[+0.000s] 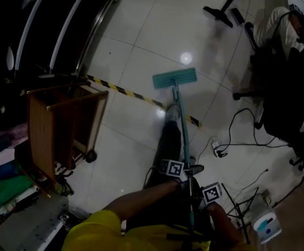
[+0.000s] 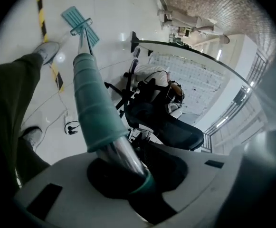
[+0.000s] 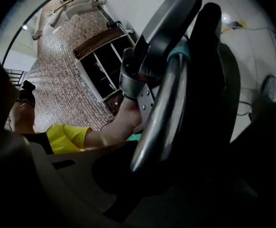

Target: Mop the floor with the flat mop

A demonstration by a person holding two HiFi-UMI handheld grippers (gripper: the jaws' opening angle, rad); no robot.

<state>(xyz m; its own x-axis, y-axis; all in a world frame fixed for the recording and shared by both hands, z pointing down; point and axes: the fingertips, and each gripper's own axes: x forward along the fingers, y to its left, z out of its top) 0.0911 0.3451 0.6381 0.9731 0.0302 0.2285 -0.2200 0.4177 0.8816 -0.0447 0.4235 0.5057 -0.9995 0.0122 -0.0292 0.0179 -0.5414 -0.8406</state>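
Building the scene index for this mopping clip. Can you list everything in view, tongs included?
flat mop: 1, teal head and steel handle, head on the floor ahead of the person
floor: white glossy tiles
hazard tape: 1 strip, black and yellow, on the floor by the mop head
wooden cabinet: 1, brown, on castors, left
office chair: 1, black, right
seated person: 1, light clothes, top right
cables: several, black, on the floor at right
green bundle: 1, left edge, unclear what it is
leg: dark trousers, beside the handle
yellow sleeve: bottom
left tongs: closed on the mop handle
right tongs: closed on the mop handle
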